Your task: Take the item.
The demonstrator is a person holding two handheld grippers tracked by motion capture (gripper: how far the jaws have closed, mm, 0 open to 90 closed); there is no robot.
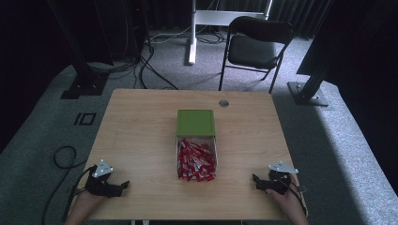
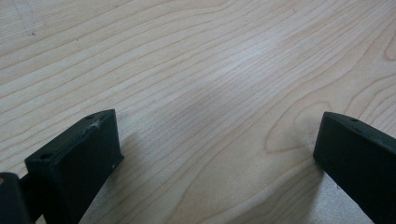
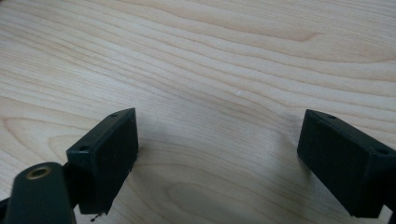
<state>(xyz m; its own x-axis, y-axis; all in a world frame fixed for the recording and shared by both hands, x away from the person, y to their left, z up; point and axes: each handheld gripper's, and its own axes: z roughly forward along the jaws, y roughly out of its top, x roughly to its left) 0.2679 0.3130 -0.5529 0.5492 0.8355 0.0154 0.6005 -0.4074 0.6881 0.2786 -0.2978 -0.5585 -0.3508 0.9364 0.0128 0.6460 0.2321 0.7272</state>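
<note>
The wooden bench [image 1: 141,140] carries a green-lidded box [image 1: 196,143] at its middle, holding red sachets [image 1: 196,161]. My left hand-held gripper [image 1: 123,185] and right hand-held gripper [image 1: 256,180] rest near the front corners, both spread wide, nothing between them.

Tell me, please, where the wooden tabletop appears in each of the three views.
High view: the wooden tabletop takes up the middle and lower picture, with the box of red packets at its centre.
Left gripper view: its pale grain lies behind and between the open jaws of the left claw.
Right gripper view: the same grain lies between the open jaws of the right claw.
Shared landmark: the black claws, near the tabletop's near edge in the high view.
</note>
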